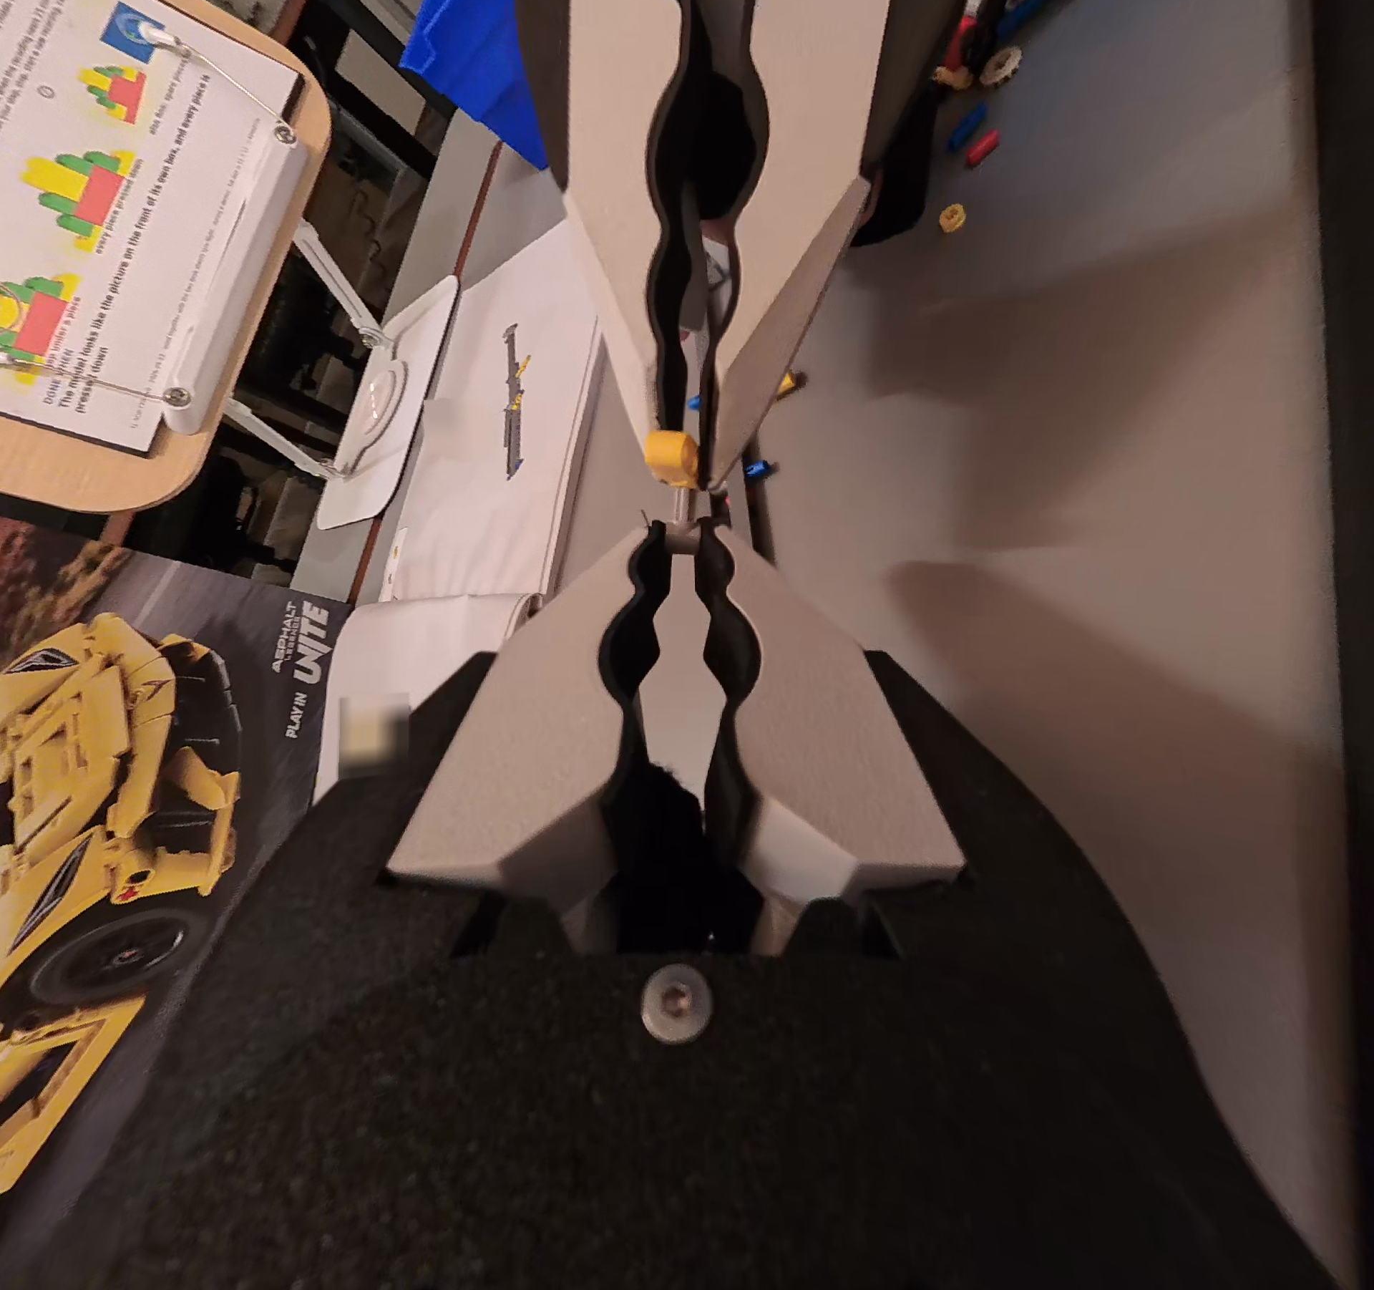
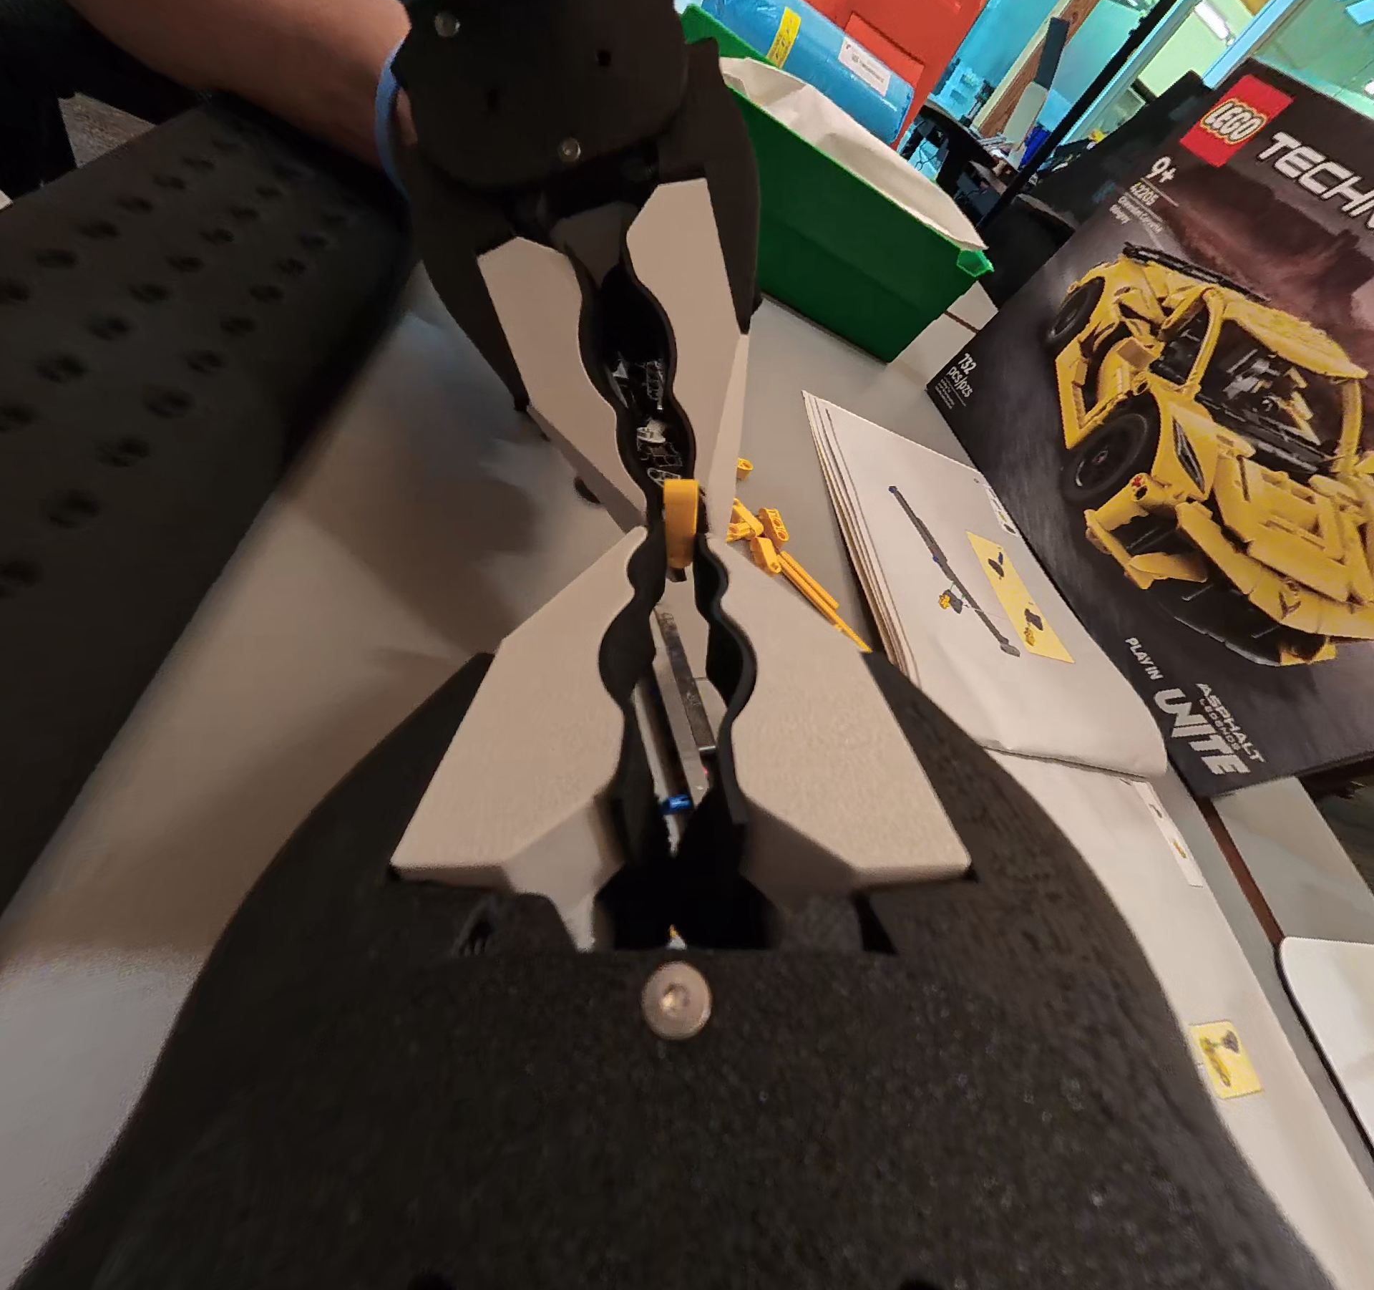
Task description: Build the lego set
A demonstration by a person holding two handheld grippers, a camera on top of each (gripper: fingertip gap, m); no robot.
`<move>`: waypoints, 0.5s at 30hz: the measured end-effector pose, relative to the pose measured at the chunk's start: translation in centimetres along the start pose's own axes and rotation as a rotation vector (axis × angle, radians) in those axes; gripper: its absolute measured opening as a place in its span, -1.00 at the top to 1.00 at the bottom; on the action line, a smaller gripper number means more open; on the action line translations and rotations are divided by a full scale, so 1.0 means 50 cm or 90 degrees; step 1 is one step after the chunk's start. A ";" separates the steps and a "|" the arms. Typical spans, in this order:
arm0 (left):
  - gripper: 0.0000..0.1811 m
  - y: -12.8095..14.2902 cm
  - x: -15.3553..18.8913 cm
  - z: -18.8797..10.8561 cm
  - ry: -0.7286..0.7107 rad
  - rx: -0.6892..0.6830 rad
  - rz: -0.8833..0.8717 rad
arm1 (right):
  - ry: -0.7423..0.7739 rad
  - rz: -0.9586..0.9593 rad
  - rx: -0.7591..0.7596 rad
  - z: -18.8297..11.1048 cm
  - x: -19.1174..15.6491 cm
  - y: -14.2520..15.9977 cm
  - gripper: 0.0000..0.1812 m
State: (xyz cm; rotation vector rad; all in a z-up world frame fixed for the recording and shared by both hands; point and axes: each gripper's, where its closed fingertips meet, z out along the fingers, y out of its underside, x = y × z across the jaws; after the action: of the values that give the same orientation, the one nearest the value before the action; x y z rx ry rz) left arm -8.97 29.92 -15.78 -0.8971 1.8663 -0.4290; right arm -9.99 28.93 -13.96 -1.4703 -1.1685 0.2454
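My left gripper (image 1: 680, 539) is shut on a small grey pin (image 1: 679, 510) at its fingertips. My right gripper (image 2: 675, 554) is shut on a small yellow connector piece (image 2: 680, 519). The two grippers meet tip to tip above the grey table (image 1: 1078, 436). In the left wrist view the right gripper (image 1: 697, 470) comes in from the top with the yellow piece (image 1: 671, 457), and the grey pin runs up into that piece. In the right wrist view the left gripper (image 2: 680, 492) comes in from the top, held by a person's hand.
A set box with a yellow car (image 2: 1204, 481) and an open instruction booklet (image 2: 981, 585) lie to the right. Loose yellow parts (image 2: 773, 536) and a long dark beam (image 2: 688, 689) lie on the table. A green bin (image 2: 840, 250) stands behind. Loose coloured bricks (image 1: 981, 64) lie farther off. Left and right tips are no more than a few centimetres apart.
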 end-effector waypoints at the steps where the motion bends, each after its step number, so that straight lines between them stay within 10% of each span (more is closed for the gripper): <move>1: 0.95 0.002 0.003 0.000 0.007 -0.002 0.000 | -0.002 -0.009 -0.007 0.001 -0.003 0.002 0.93; 15: 0.95 0.000 0.017 -0.002 0.035 0.002 0.004 | -0.005 -0.033 -0.005 0.004 -0.012 0.002 0.93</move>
State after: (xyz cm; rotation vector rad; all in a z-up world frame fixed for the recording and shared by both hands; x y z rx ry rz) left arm -9.26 29.28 -16.28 -0.8847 1.9183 -0.4558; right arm -10.37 28.61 -14.36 -1.4445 -1.2136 0.2121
